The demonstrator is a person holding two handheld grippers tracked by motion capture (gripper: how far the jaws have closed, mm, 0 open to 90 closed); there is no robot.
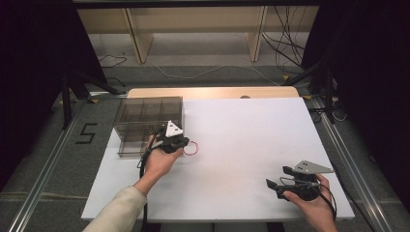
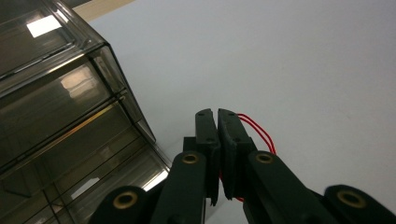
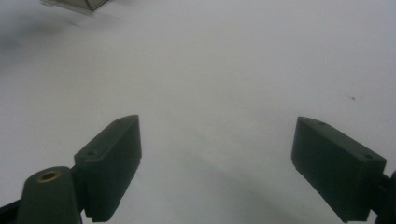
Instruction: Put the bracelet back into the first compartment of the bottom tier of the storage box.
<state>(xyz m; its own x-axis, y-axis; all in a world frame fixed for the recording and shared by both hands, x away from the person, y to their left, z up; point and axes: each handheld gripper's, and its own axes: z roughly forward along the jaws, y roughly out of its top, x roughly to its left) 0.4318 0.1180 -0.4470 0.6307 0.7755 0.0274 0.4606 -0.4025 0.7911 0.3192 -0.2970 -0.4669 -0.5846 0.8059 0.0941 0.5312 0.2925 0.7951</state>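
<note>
Item: red rubber band (image 1: pixel 191 148), thin loop, pinched by the left gripper (image 1: pixel 180 143) just beside the smoky clear plastic organizer box (image 1: pixel 145 121) near the left edge of the white table (image 1: pixel 251 145).

High view: band hangs out of the left jaws toward the table centre, beside the box's near right corner. Right gripper (image 1: pixel 276 180) rests low at the near right, well apart, nothing between its jaws.

Left gripper view: jaws closed together on the band (image 2: pixel 258 133), only a sliver of the loop caught at the tips; the rest bows out to one side. Box wall and dividers (image 2: pixel 70 107) stand close alongside.

Right gripper view: jaws spread wide over bare table (image 3: pixel 210 70); box corner (image 3: pixel 77 4) far off at the top edge.

Risks, as judged: so slight a hold could let the band slip free or spring away on the way to a compartment. The free loop could snag on the box rim or a divider. The gripper, being close to the wall, could knock the light box.
</note>
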